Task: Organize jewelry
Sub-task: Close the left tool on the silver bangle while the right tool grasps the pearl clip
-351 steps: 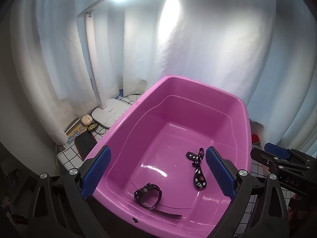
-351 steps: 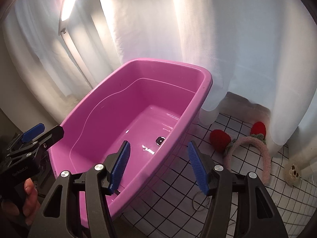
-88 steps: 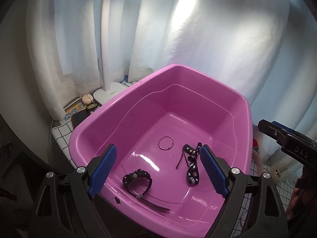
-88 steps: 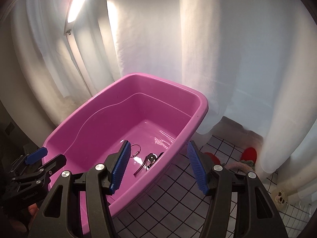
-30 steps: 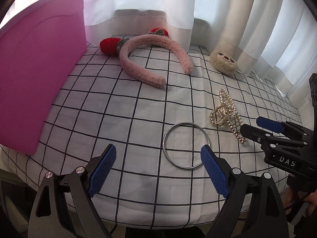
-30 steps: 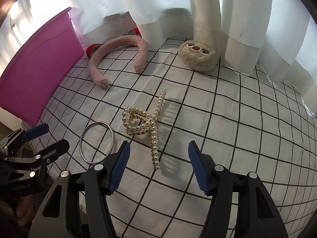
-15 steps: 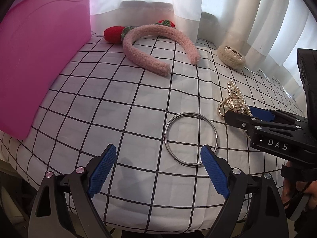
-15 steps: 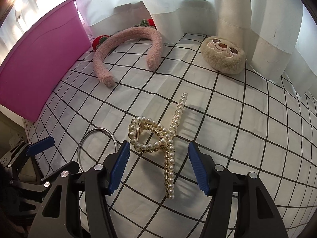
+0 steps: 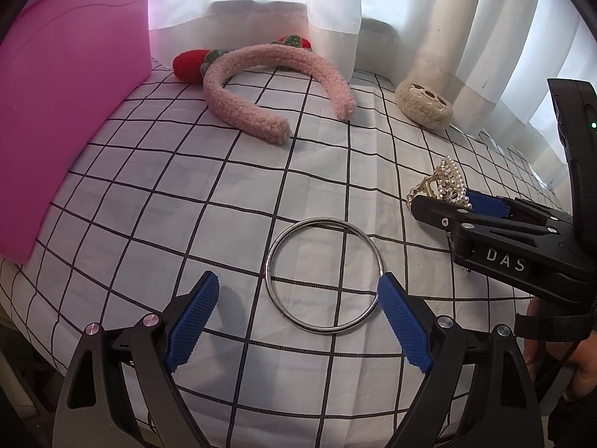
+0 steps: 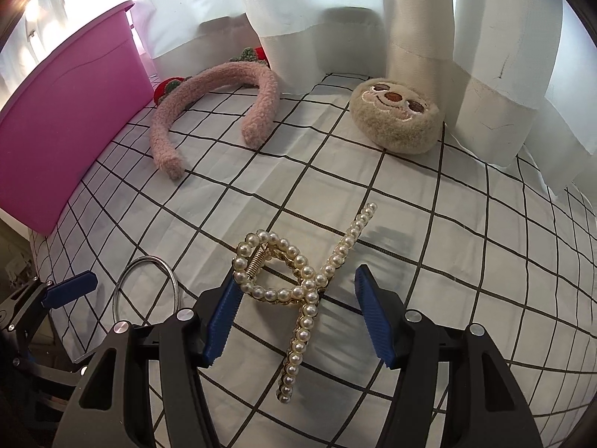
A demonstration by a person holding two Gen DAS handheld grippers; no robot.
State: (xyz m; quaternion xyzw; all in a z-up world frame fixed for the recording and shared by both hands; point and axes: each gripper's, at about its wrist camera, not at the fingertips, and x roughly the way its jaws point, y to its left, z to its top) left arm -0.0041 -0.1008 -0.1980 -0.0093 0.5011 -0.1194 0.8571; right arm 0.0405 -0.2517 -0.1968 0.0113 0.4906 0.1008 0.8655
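Left wrist view: left gripper spread wide, nothing between its blue pads. Metal ring lies flat on the checked cloth, in the gap just ahead of the pads, its right edge next to the right pad (contact not clear). Beyond the ring, pink fuzzy headband arches on the cloth, red strawberry trims at its far side. Left of the ring, pink tub wall. Far right of the ring, a beige plush disc against the curtain. Right of the ring, the right gripper enters low over the cloth, with the pearl hair clip at its tip.

Right wrist view: right gripper also released, fingers parted to either side of the pearl hair clip; the clip lies on the cloth, loop end close to the left pad, not pinched. Ring just left of the clip. Headband and tub beyond the ring; plush disc shows a smiling face.
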